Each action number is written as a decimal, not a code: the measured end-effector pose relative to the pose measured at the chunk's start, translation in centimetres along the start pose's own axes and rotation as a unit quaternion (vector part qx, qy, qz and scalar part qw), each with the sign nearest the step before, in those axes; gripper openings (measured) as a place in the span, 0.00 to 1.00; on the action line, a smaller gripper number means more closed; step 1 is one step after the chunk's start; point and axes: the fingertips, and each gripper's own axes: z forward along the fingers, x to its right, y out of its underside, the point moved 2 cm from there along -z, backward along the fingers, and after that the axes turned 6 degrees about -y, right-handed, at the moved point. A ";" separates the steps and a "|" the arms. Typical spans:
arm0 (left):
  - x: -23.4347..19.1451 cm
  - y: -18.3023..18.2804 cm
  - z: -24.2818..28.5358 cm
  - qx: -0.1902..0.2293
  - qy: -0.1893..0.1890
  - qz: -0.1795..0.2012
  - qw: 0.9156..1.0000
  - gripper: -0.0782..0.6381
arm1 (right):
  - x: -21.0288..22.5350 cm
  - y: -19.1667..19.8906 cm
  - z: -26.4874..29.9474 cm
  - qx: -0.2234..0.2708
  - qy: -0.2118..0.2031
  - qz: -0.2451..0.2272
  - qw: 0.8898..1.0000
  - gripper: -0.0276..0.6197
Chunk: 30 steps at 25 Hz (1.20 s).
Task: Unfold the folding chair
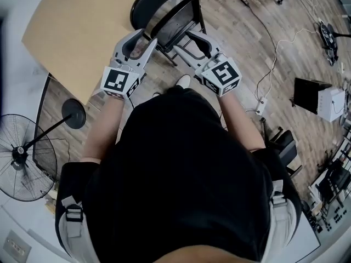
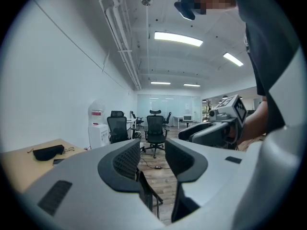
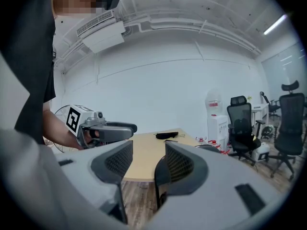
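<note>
The black folding chair [image 1: 164, 7] stands folded on the wood floor beside the table, just ahead of me. My left gripper [image 1: 141, 37] reaches toward its left side, jaws apart. In the left gripper view a thin dark piece of the chair's frame [image 2: 146, 190] shows low beyond the left gripper [image 2: 152, 159], and nothing lies between the pads. My right gripper [image 1: 189, 41] is at the chair's right side. In the right gripper view its jaws [image 3: 148, 164] stand wide, and the chair's dark edge [image 3: 161, 181] sits close by the right pad; I see no squeeze on it.
A light wooden table [image 1: 82, 32] is left of the chair, with a black pouch [image 2: 45, 152] on it. A standing fan [image 1: 22, 158] is at my left. Cables and a power strip [image 1: 260, 107] lie on the floor to the right, near a white box [image 1: 332, 103]. Office chairs [image 2: 155, 131] stand further off.
</note>
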 end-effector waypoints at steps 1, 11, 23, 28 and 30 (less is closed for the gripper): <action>-0.3 0.3 0.5 -0.007 -0.003 0.001 1.000 0.33 | 0.6 0.2 0.0 -0.001 0.003 0.002 1.000 0.37; -4.2 2.3 4.4 -0.048 -0.007 0.009 0.999 0.34 | 4.6 1.3 1.7 -0.009 0.028 0.016 0.999 0.37; -14.3 5.9 9.0 -0.101 0.012 0.011 0.995 0.35 | 7.1 1.9 8.5 -0.032 0.098 0.038 0.994 0.37; -17.2 7.5 11.4 -0.122 0.039 0.017 0.992 0.35 | 8.1 2.0 12.4 -0.043 0.129 0.044 0.990 0.37; -18.3 8.3 12.2 -0.134 0.044 0.016 0.990 0.36 | 8.4 2.0 13.9 -0.047 0.136 0.045 0.989 0.37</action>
